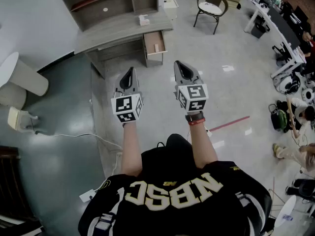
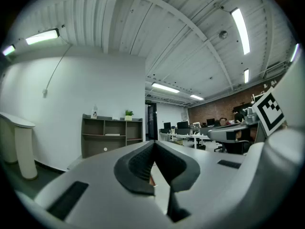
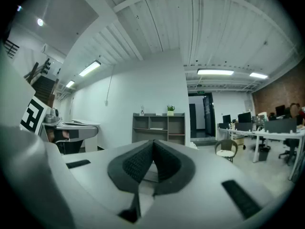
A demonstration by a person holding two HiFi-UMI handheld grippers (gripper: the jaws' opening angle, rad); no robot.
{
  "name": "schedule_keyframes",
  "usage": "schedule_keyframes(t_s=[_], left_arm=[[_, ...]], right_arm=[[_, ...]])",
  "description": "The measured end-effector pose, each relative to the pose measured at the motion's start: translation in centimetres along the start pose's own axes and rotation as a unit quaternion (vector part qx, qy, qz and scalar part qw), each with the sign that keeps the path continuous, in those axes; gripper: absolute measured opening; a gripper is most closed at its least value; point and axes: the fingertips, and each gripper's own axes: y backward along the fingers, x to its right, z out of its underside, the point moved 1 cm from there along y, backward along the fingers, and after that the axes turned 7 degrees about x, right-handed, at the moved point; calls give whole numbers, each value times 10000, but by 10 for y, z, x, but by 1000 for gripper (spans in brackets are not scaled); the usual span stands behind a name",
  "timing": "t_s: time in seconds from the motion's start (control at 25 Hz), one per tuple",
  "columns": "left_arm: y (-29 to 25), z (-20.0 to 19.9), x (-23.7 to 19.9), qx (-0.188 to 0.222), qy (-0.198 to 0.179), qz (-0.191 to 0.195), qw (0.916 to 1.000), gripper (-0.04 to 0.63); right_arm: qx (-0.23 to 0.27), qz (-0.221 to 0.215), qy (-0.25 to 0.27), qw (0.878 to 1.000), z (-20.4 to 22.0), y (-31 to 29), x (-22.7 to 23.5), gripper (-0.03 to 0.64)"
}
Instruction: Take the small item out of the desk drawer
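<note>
A grey desk [image 1: 115,31] with a shelf unit [image 1: 110,1] stands ahead against the wall. Its wooden drawer [image 1: 154,44] is pulled out at the right end, with a small pale item [image 1: 156,47] inside. A small white object [image 1: 144,19] lies on the desktop. Both grippers hang in the air well short of the desk. My left gripper [image 1: 129,74] is shut and empty, its pads [image 2: 143,163] meeting at the tips. My right gripper [image 1: 181,67] is shut too, with nothing between its pads [image 3: 139,162]. The shelf unit [image 3: 159,128] shows beyond the right gripper.
A chair [image 1: 210,6] stands right of the desk. White office desks [image 1: 275,28] run along the far right, with people and bags on the floor there. A round white table [image 1: 19,77] and a small heater [image 1: 18,118] with a cable are at the left.
</note>
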Motion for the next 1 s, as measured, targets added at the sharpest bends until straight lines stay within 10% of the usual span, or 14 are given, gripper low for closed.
schedule_keyframes(t_s=[0.52,1.0], left_arm=[[-46,25,-29,-5,294,-122,9995,14],[-217,60,-60,-97,173,-60,9998,14]], right_arm=[[-60,-113,-366,9992,31,-59,10,6],[-151,-381,-467,9981,50,-230,91,7]])
